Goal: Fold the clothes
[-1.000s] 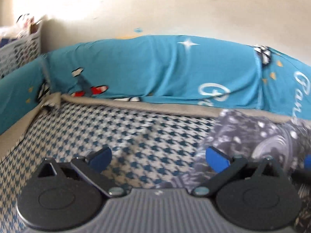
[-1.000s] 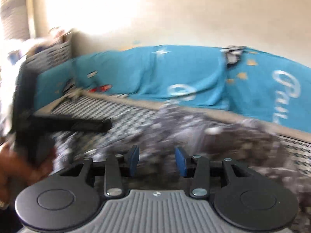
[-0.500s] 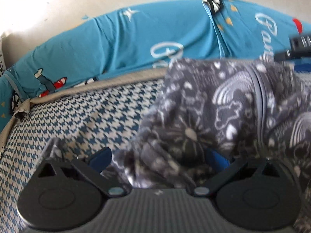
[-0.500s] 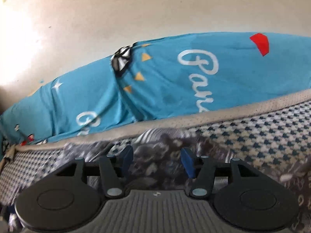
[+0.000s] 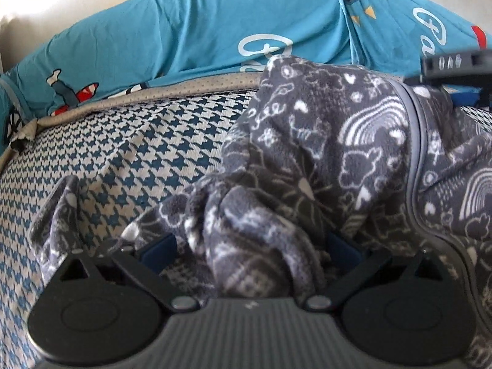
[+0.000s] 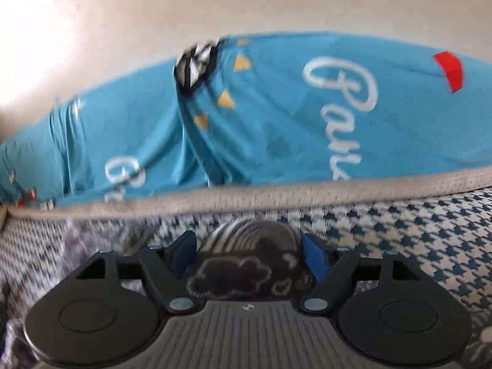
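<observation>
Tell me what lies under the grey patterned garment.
The grey patterned garment lies on the houndstooth mattress cover, which shows bare beside it. Whatever else sits beneath the bunched folds is hidden.

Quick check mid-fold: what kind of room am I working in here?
Most likely a bedroom, working on a bed: a houndstooth-patterned mattress with piped edging, blue printed bolsters along a plain wall, and the grey fleece garment lying on it.

A soft fleece garment [image 5: 344, 153] is dark grey with white doodles of rainbows, clouds and hearts. The woven bed cover [image 5: 129, 160] shows a teal-and-cream houndstooth check edged in beige. The turquoise sheet [image 6: 276, 129] behind carries white script, yellow triangles and a red patch.
</observation>
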Action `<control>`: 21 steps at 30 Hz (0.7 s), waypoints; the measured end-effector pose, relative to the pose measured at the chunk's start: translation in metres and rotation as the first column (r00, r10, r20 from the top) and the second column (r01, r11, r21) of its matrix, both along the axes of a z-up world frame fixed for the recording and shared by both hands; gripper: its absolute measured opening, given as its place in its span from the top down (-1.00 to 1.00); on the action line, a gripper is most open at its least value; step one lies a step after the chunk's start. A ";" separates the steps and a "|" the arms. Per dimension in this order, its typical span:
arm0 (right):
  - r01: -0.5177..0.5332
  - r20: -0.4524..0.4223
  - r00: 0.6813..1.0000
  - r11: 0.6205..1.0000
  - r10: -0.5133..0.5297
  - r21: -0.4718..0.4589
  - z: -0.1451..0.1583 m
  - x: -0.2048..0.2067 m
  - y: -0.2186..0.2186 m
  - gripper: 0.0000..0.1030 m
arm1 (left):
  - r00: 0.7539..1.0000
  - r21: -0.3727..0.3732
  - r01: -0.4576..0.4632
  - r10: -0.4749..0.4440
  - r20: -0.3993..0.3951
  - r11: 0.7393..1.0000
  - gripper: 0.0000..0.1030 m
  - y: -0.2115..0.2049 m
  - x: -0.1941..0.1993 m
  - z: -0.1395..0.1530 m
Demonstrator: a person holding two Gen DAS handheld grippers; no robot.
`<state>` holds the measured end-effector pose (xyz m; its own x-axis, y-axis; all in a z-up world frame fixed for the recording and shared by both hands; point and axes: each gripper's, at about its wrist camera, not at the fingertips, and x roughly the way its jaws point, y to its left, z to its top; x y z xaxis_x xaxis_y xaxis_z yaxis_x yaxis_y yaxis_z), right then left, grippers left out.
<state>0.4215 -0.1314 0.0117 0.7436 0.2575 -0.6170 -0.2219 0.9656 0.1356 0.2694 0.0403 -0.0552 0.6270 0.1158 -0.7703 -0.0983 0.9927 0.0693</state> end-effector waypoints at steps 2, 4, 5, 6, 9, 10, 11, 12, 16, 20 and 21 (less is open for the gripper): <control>-0.007 -0.021 1.000 1.000 0.007 -0.020 -0.005 0.000 0.002 0.19 | 1.000 -0.006 -0.003 0.003 -0.003 1.000 -1.00 0.001 0.000 0.000; -0.013 -0.015 1.000 1.000 0.012 -0.004 -0.003 -0.003 0.000 0.45 | 1.000 -0.011 -0.008 0.008 -0.007 1.000 -1.00 0.001 0.001 0.002; -0.017 -0.011 1.000 1.000 0.017 0.005 -0.001 -0.006 -0.002 0.57 | 1.000 -0.013 -0.010 0.010 -0.007 1.000 -1.00 0.002 0.002 0.003; -0.020 -0.002 1.000 1.000 0.020 0.007 0.004 -0.010 -0.003 0.57 | 1.000 -0.014 -0.012 0.012 -0.004 1.000 -1.00 0.001 0.003 0.006; -0.024 0.051 0.998 1.000 0.024 -0.001 0.023 -0.028 -0.010 0.60 | 0.999 -0.017 -0.018 0.019 0.043 1.000 -1.00 0.004 0.002 0.018; -0.029 0.064 0.998 1.000 0.028 0.003 0.029 -0.035 -0.012 0.60 | 0.998 -0.023 -0.019 0.020 0.063 1.000 -1.00 0.004 0.001 0.023; -0.034 0.076 0.997 0.999 0.033 0.011 0.035 -0.045 -0.014 0.60 | 0.996 -0.034 -0.021 0.024 0.084 0.999 -1.00 0.006 0.000 0.028; -0.039 0.086 0.996 0.999 0.037 0.016 0.040 -0.055 -0.015 0.60 | 0.994 -0.050 -0.026 0.032 0.109 0.998 -1.00 0.008 -0.001 0.034; -0.064 0.120 0.991 0.998 0.066 -0.017 0.050 -0.106 -0.012 0.60 | 0.980 -0.098 -0.029 0.048 0.195 0.995 -1.00 0.011 -0.007 0.052; -0.144 0.090 0.985 0.987 0.150 -0.072 0.042 -0.147 -0.002 0.60 | 0.978 -0.113 0.017 0.007 0.209 0.993 -1.00 0.002 -0.007 0.053; -0.159 0.065 0.984 0.983 0.165 -0.093 0.037 -0.153 0.001 0.60 | 0.980 -0.111 0.028 -0.005 0.201 0.993 -1.00 -0.002 -0.006 0.050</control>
<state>0.2683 -0.1307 0.0488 0.7400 0.3260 -0.5883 -0.3824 0.9235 0.0306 0.2631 0.0386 -0.0053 0.7705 0.0236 -0.6370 -0.0825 0.9946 -0.0629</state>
